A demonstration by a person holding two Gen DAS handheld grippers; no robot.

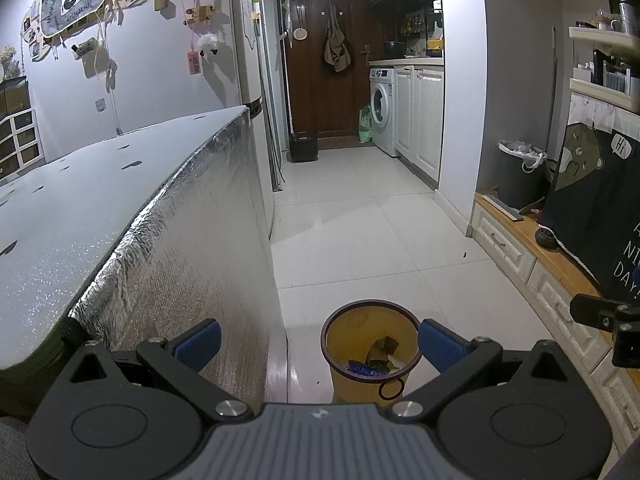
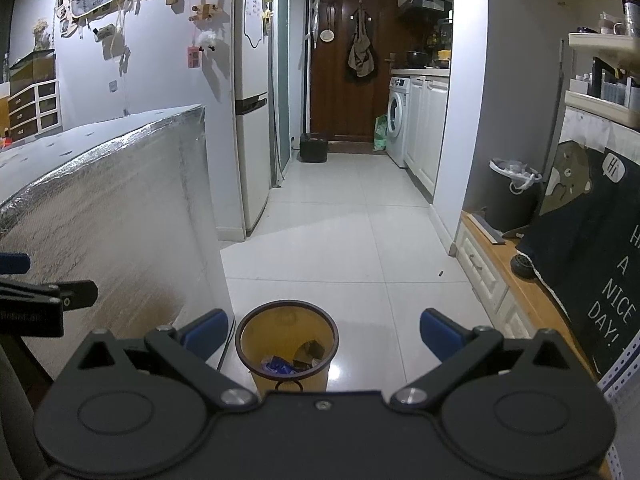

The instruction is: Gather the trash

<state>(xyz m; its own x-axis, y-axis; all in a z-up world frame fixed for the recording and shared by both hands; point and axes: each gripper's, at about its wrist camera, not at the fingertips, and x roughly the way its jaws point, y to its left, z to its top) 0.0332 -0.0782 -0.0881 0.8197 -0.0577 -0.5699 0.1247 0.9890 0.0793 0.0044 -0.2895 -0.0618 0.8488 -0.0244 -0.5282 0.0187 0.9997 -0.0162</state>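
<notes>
A small yellow waste bin [image 1: 344,328] with a dark rim stands on the white tiled floor, below both grippers. Blue and brown wrappers [image 1: 370,362] lie at its bottom. In the right wrist view the same bin [image 2: 280,330] holds the wrappers [image 2: 292,360]. My left gripper [image 1: 318,342] is open above the bin and the table's edge, with nothing between its blue pads. My right gripper [image 2: 322,336] is open too, empty, with the bin just inside its left finger. Each gripper shows at the edge of the other's view.
A table [image 1: 80,208] wrapped in silver foil stands on the left. A low wooden-topped cabinet [image 1: 560,264] with a dark printed cloth runs along the right. A dark bin with a white bag [image 1: 518,176] sits by the wall. Tiled floor leads to a door [image 1: 328,64].
</notes>
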